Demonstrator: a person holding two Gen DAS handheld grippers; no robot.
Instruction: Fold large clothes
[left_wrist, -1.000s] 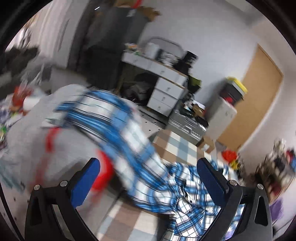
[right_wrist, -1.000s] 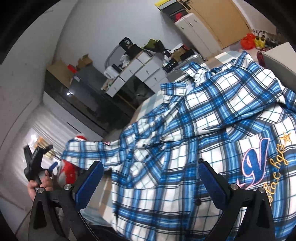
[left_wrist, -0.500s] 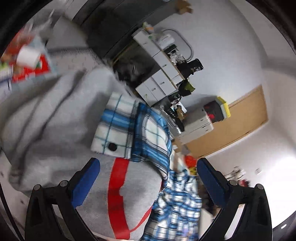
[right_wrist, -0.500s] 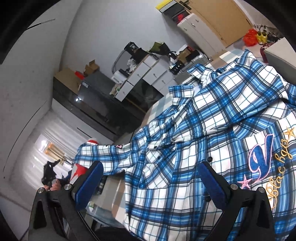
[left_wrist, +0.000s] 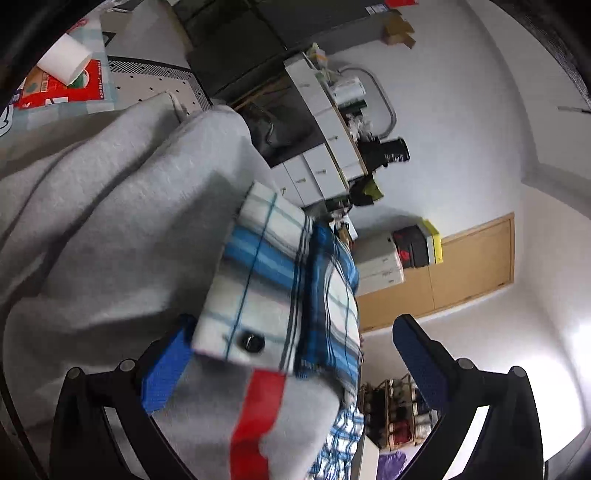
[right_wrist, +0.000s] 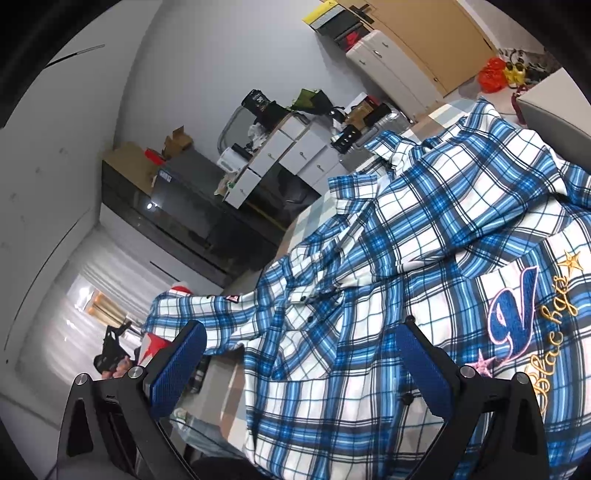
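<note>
Two grippers in play, both with fingers spread wide and clamped on nothing: left gripper (left_wrist: 293, 332) hovering at the sleeve end, right gripper (right_wrist: 301, 328) hovering over the body of the plaid shirt (right_wrist: 424, 240). One plaid shirt only, crumpled and partly spread over the checked tabletop (right_wrist: 306, 225), with its sleeve running off to the far left. One sleeve cuff (left_wrist: 255, 288) in the left wrist view, draped on a gray garment (left_wrist: 110, 221) and overlapping the left finger of that gripper.

Likely trouble, judged from this layout:
- Closing the left gripper here could pinch gray fabric together with the cuff, since the two lie touching; would drag the wrong garment into the fold.
- Could also catch only the cuff's edge, so close to one finger and off centre; would slip free under a pull.
- Pulling the sleeve with the shirt body unheld could slide the whole shirt along the tabletop and deepen the wrinkles.

Counts: one plaid shirt, one gray garment with a red band, one cuff button (left_wrist: 252, 340) in sight, one embroidered emblem (right_wrist: 513, 314), two grippers.
</note>
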